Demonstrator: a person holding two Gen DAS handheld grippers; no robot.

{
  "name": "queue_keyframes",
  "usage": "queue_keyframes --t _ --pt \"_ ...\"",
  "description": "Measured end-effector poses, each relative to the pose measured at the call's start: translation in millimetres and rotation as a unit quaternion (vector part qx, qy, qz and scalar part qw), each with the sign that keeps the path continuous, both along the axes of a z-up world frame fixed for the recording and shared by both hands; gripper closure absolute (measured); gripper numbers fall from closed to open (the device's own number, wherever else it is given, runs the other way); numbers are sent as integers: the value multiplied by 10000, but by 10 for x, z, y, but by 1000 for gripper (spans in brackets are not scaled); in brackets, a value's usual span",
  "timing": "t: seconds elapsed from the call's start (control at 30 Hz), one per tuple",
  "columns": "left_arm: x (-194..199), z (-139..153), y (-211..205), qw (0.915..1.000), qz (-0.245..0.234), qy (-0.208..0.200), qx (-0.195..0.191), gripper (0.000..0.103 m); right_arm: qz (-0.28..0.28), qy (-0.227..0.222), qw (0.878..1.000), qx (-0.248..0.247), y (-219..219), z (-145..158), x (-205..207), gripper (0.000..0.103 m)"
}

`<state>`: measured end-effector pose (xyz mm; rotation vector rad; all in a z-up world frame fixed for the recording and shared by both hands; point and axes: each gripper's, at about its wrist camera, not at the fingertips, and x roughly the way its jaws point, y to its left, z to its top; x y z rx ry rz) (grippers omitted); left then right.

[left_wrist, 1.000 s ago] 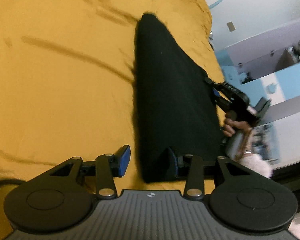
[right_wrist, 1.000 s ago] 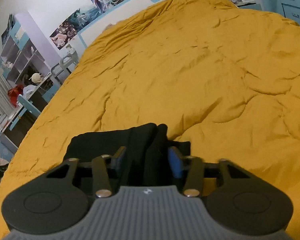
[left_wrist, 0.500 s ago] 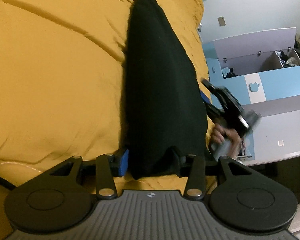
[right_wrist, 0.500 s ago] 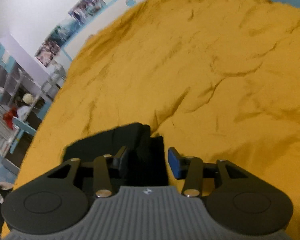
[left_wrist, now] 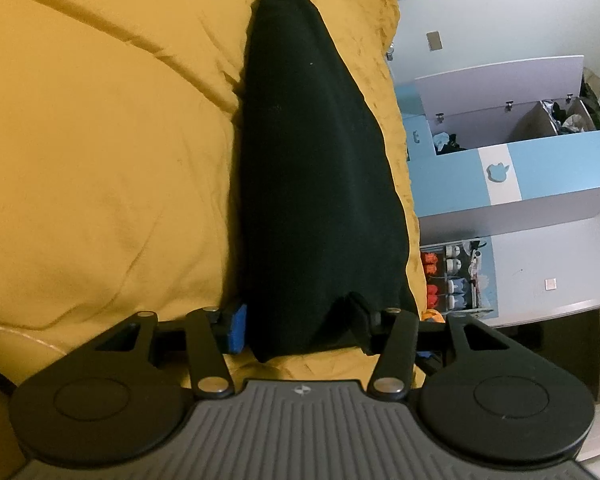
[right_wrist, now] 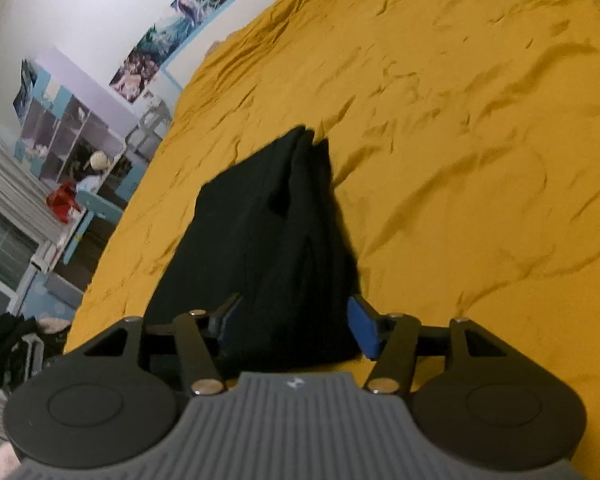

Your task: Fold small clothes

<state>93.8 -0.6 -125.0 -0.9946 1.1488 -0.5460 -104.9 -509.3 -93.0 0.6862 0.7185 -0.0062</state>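
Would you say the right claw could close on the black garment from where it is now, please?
Probably yes. The garment already lies between the right claw's jaws, which have just been opening and stand apart around its near end. Nothing else on the yellow quilt blocks them.

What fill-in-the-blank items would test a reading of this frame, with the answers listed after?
1. The garment lying on the bed is ____ in colour.
2. The bedcover is ____ in colour.
3. In the left wrist view, the garment lies near the bed's ____ edge.
4. The pads on the jaws of the right gripper are ____ in colour.

Answers: black; yellow; right; blue
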Motion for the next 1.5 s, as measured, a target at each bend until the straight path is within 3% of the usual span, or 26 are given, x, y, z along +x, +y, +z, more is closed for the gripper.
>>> queue_keyframes --t 0.03,0.07,0.13,0.17,0.2,0.3,0.37,0.43,0.47,0.53,0.63,0.7,0.77,0.83,0.87,1.0,1.2,1.5 --pt "-4 4 -7 10000 -7 3 16 43 -43 -43 10000 6 24 -21 10 52" --pt "1 4 -10 10000 -1 12 30 43 -89 -83 9999 -21 26 -36 14 64" --pt "-7 14 -15 10000 55 -5 50 58 -179 -10 9998 -57 29 -50 35 93" --pt "-14 32 -21 9999 85 -12 137 79 -270 -22 9996 69 16 -43 2 94" --pt "-18 64 -22 9998 82 -50 178 85 -354 -103 9992 146 14 -1 -41 95" --pt "-79 193 0 9994 135 -300 69 86 -505 -351 9981 -77 42 191 -141 98" --pt "-111 233 -31 9990 46 -367 268 86 -585 -271 9979 -76 47 171 -163 99" --pt "-102 115 -46 9991 -44 -134 396 79 -653 5 9979 -49 21 -7 -133 99" --pt "-100 30 -27 9994 -29 2 339 74 -725 121 9973 82 -7 -130 -133 99" --pt "-105 -43 28 9999 7 94 70 73 -888 150 9950 437 -65 -307 -165 100" --pt "-117 -15 64 10000 -67 67 -11 72 -878 25 9950 482 -70 -309 -215 97" --pt "-115 5 78 9999 -130 64 -52 66 -821 -62 9948 597 -96 -246 -224 85" --pt "-104 0 98 9997 -148 112 -150 62 -733 -274 9942 734 -171 -127 -206 59" --pt "-82 -12 80 9996 -166 134 -188 59 -686 -476 9941 687 -274 5 -99 40" --pt "-75 -16 61 9996 -194 114 -148 57 -648 -564 9941 667 -330 57 -14 37" --pt "-24 6 -23 9996 -263 90 -32 54 -349 -616 9945 774 -635 111 654 31" --pt "86 10 -92 9994 -283 120 128 51 13 128 9911 1324 -943 -192 1729 31" --pt "96 124 -370 9956 -593 -217 690 35 495 329 9854 1593 -912 -616 2454 31"
